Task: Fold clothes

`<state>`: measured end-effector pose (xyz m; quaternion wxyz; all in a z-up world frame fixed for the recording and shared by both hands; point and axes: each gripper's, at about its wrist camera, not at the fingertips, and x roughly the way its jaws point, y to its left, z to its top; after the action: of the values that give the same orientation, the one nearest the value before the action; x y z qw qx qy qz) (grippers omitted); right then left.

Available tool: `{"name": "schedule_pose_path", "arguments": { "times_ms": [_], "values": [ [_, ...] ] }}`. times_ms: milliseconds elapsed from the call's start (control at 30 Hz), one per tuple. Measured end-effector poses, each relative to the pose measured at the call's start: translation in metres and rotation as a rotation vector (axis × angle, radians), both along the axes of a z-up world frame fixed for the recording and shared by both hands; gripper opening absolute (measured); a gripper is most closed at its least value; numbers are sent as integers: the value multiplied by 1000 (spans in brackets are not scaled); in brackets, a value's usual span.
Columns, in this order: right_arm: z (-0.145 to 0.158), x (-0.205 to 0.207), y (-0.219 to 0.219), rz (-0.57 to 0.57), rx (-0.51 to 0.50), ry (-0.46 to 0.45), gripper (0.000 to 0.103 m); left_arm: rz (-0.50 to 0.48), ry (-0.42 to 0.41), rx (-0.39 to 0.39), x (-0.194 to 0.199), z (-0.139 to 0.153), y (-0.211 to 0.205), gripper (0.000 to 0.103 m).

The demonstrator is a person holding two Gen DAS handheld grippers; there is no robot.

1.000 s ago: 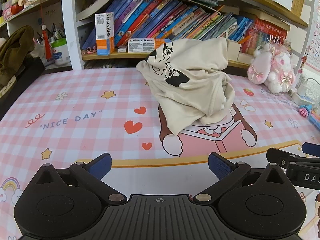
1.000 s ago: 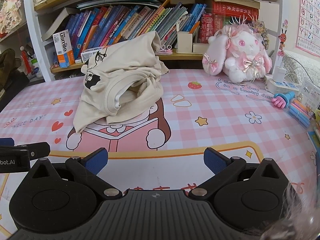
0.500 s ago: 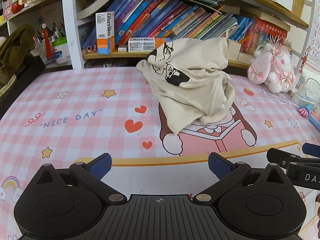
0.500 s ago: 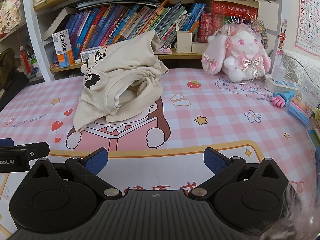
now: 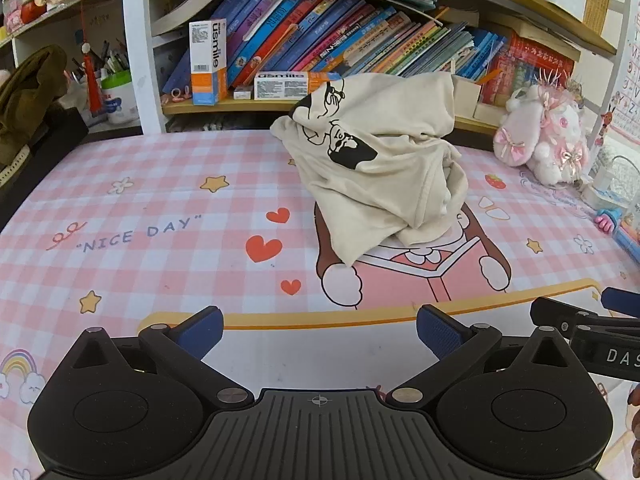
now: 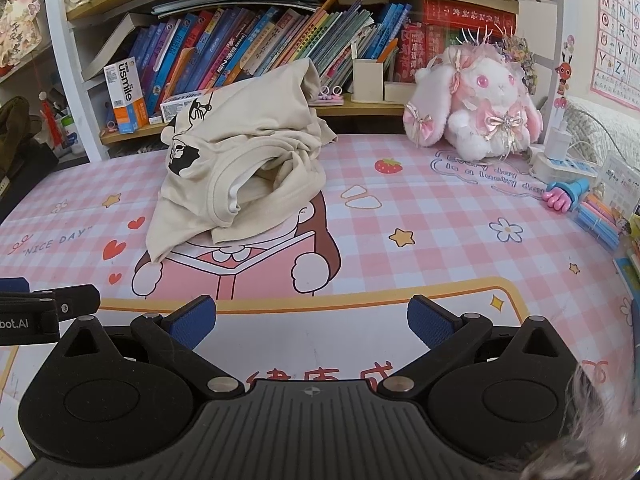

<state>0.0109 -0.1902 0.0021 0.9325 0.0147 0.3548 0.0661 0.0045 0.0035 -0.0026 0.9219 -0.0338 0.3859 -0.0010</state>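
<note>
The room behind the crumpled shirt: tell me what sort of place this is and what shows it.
Probably a child's bedroom or study corner at home. A shelf of colourful books runs behind the cream shirt, a pink plush rabbit sits on the pink checked cartoon desk mat, and an alphabet poster hangs on the wall.

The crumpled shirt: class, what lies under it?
The shirt lies heaped on the pink checked mat, covering the head of the printed reading figure. Whether anything else lies beneath is hidden.

Left tongs (image 5: pixel 319 329) spread wide, right tongs (image 6: pixel 311 322) spread wide
</note>
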Motion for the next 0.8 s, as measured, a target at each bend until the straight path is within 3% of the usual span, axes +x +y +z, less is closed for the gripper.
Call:
{"name": "schedule_pose_path", "arguments": {
  "times_ms": [800],
  "values": [
    [-5,9,-13,26,23,29,103,21,48,-13,7,-8,-18,103]
  ]
}}
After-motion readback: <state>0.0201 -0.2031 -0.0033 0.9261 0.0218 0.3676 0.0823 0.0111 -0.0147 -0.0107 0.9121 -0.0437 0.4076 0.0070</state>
